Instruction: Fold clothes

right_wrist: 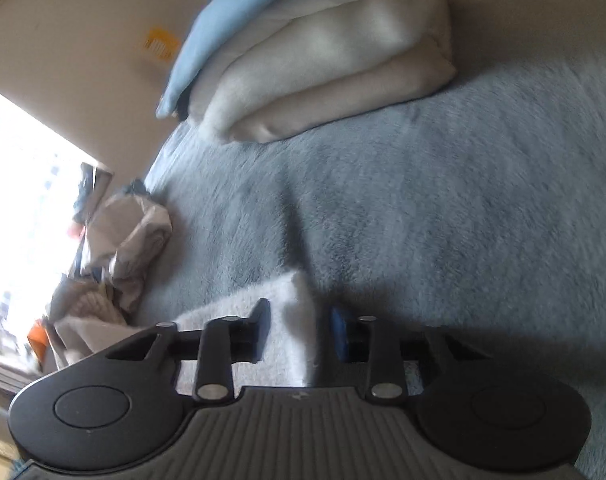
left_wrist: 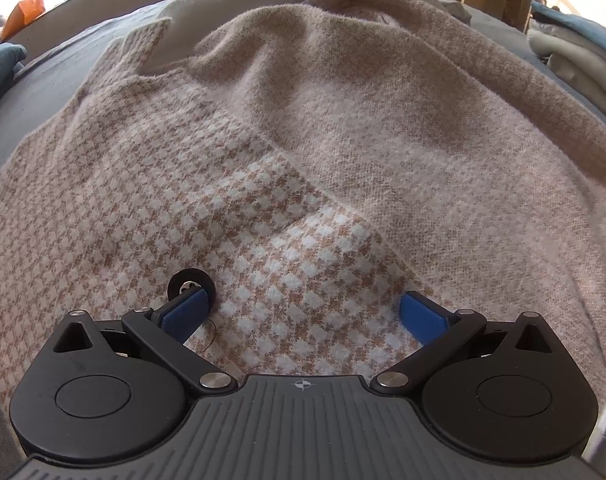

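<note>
Blue-padded fingers of the left gripper [left_wrist: 303, 314] stand wide apart low in the left wrist view, with nothing between them but the checked knit beneath. They hover over, or rest lightly on, the lower middle of a beige-and-white houndstooth sweater [left_wrist: 287, 168] that fills most of the frame, spread on a grey-blue bedcover [left_wrist: 63, 68]. A black button [left_wrist: 191, 286] shows just beyond the left-hand pad. A plainer, fuzzier panel lies doubled over the patterned part across the upper right (likely a side or sleeve laid inward), so the open stance probably serves to press or steady the cloth, not to lift it.

In the right wrist view, which is blurred, the right gripper [right_wrist: 299, 332] has its jaws drawn in on a pale flap of knit [right_wrist: 291, 308] at lower centre, raised above the bedcover [right_wrist: 443, 208]; I judge this corner is held up so it can be carried over for a fold. At upper centre sits a stack of folded cream and light-blue clothes [right_wrist: 323, 64], seemingly finished pieces set aside. Crumpled brown paper [right_wrist: 131, 236] lies at left.
</note>
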`<state>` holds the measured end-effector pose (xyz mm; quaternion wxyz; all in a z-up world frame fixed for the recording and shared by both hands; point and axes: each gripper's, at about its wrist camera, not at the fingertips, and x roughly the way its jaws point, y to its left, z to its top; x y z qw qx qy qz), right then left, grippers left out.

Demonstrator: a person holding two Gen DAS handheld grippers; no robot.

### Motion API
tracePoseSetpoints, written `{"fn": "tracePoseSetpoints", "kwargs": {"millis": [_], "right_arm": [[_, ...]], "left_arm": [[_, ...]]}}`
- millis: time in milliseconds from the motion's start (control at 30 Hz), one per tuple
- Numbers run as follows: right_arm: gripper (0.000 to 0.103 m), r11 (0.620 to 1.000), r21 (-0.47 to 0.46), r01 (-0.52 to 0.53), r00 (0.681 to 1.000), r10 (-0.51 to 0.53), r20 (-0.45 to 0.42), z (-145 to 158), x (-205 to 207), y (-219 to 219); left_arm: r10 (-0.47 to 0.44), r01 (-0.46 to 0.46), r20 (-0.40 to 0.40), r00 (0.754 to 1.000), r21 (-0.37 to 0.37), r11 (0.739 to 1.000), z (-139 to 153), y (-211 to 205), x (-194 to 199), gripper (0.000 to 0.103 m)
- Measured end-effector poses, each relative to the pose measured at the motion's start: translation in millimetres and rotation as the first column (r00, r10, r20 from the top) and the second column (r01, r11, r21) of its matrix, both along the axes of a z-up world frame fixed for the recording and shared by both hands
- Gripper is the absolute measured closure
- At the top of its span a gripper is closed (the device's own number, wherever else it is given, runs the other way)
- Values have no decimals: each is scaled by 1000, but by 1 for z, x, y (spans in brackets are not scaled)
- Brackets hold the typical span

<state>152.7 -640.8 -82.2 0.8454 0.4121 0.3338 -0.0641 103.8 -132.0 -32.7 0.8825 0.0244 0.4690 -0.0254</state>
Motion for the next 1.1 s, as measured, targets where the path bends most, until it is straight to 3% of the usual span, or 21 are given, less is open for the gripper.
{"fn": "tracePoseSetpoints", "kwargs": {"millis": [100,267,467,633,867,1100], "right_arm": [[97,998,-51,-23,999,24,22,11,-2,8],[98,996,-45,-75,986,81,148,45,-19,28],[98,960,-70,-272,918,280,280,91,-40,87],[98,885,-98,-456,820,460,340,110,-63,144],[98,749,-173,-639,698,660,277,111,-97,216],[98,670,-128,-731,642,739,202,88,-133,245]], "left_arm": [[8,-8,5,1000,-8,1000,0,1,-1,0],[19,-19,-5,1000,-26,999,0,3,-1,0],[37,-38,-20,999,-63,997,-1,8,-1,0],[40,-42,-23,999,-80,996,0,12,-3,0],[47,-50,-28,998,-113,992,0,18,-4,0],[46,-48,-20,999,-139,989,1,24,-6,0]]}}
